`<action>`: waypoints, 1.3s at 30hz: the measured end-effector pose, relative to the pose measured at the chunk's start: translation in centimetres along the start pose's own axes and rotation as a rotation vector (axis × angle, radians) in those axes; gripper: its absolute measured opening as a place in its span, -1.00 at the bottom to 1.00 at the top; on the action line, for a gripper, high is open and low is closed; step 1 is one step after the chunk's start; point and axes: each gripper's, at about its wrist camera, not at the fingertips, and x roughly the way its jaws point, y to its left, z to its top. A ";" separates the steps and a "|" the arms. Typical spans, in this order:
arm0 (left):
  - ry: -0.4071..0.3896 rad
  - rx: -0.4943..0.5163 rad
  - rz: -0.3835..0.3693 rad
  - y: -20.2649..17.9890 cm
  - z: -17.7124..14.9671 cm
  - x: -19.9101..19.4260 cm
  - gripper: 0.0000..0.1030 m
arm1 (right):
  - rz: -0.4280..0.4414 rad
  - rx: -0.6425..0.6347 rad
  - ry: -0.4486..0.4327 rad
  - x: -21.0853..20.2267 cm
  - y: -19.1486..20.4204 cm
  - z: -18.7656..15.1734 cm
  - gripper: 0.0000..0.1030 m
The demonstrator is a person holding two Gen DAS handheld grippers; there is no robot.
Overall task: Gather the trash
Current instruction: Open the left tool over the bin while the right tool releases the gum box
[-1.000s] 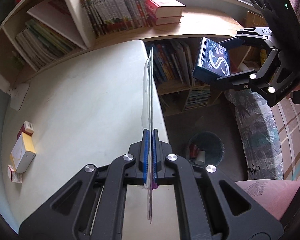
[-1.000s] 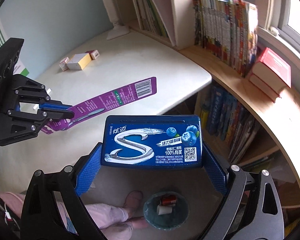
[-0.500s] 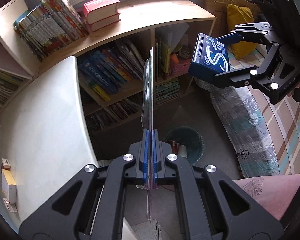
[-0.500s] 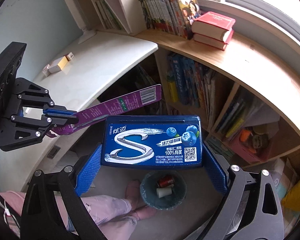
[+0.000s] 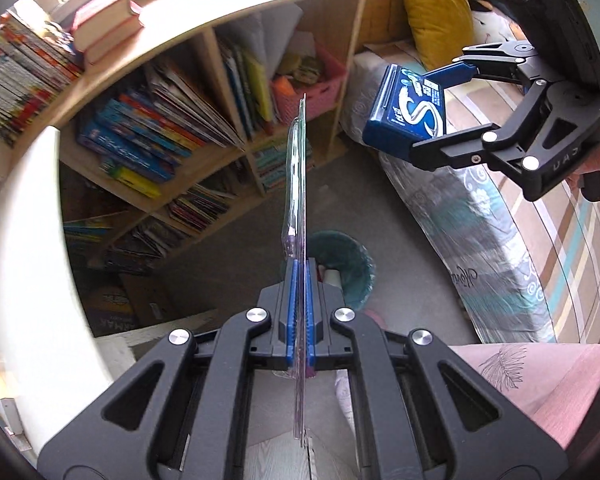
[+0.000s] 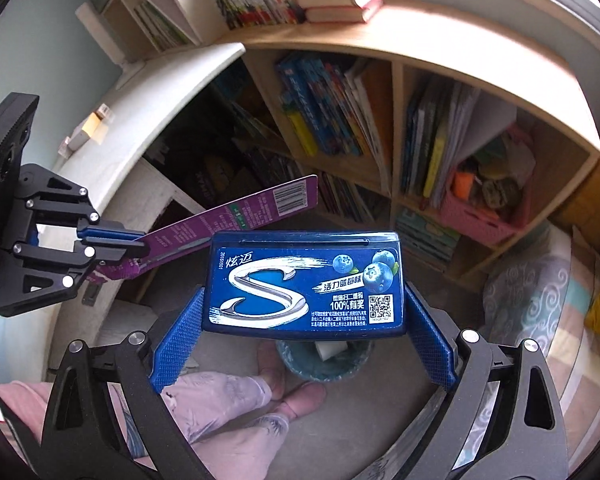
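Observation:
My left gripper is shut on a long flat purple blister pack, seen edge-on and held in the air; the pack also shows in the right wrist view, with the left gripper at its end. My right gripper is shut on a blue gum box, which also shows in the left wrist view. A teal trash bin stands on the floor below both; in the right wrist view the bin sits just under the box and holds some trash.
A white desk with small boxes is at the left. Wooden bookshelves full of books stand behind the bin. A bed with a patterned cover is at the right. The person's legs and foot are beside the bin.
Both grippers have swung away from the desk toward the bookshelf and floor. The trash bin is now closer and more directly beneath them. Both holds are unchanged.

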 end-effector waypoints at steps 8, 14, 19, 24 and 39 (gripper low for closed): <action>0.092 -0.024 -0.062 -1.9 -1.9 4.8 -0.96 | 0.028 0.064 0.065 3.7 -1.7 -3.7 0.79; 0.167 -0.055 -0.102 -2.4 -3.6 9.4 -0.96 | 0.044 0.093 0.122 8.1 -2.9 -6.5 0.79; 0.220 -0.068 -0.119 -2.2 -4.7 13.1 -0.96 | 0.063 0.140 0.166 12.4 -4.0 -8.7 0.79; 0.265 -0.088 -0.137 -1.6 -5.7 16.2 -0.96 | 0.091 0.176 0.195 15.7 -4.5 -10.2 0.79; 0.294 -0.130 -0.120 -0.4 -5.5 21.0 0.48 | 0.121 0.312 0.272 21.1 -6.9 -11.3 0.81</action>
